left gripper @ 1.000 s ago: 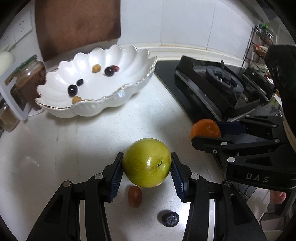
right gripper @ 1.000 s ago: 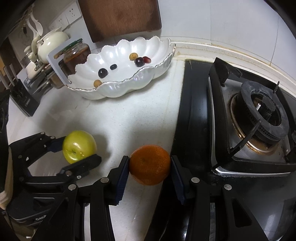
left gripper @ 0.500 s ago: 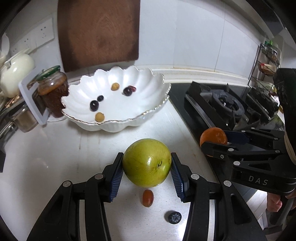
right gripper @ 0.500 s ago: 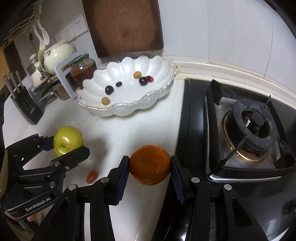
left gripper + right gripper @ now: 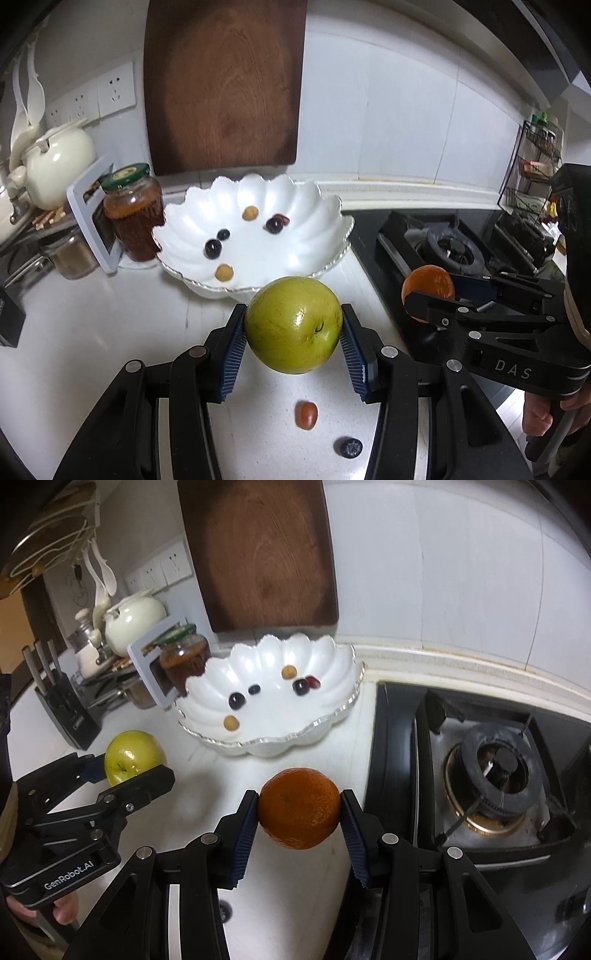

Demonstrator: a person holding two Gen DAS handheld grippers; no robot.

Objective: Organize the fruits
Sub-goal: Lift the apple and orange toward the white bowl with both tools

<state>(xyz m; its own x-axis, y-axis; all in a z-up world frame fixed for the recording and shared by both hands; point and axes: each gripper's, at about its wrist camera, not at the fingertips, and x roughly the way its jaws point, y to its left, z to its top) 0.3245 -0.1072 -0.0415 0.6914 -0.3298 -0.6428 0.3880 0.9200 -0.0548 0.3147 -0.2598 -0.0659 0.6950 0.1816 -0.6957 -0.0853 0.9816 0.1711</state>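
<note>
My left gripper [image 5: 293, 332] is shut on a green apple [image 5: 291, 323], held above the white counter. My right gripper [image 5: 299, 810] is shut on an orange [image 5: 299, 806], also off the counter. Each gripper shows in the other's view: the right one with the orange [image 5: 428, 282] at the right, the left one with the apple [image 5: 133, 755] at the left. Ahead of both stands a white scalloped bowl [image 5: 317, 206] [image 5: 332, 701] with several small grapes and berries in it. A small red fruit [image 5: 306, 415] and a blueberry [image 5: 350, 447] lie on the counter below the apple.
A black gas stove [image 5: 498, 775] fills the right side. A jar with a green lid [image 5: 133, 210], a teapot [image 5: 55, 162] and a knife block [image 5: 62, 701] crowd the left. A wooden board [image 5: 225, 85] leans on the tiled wall behind the bowl.
Both grippers have risen with their fruit and tilted up. The bowl now sits lower in view, and more of the wall and board shows. The small fruits on the counter look farther below.
</note>
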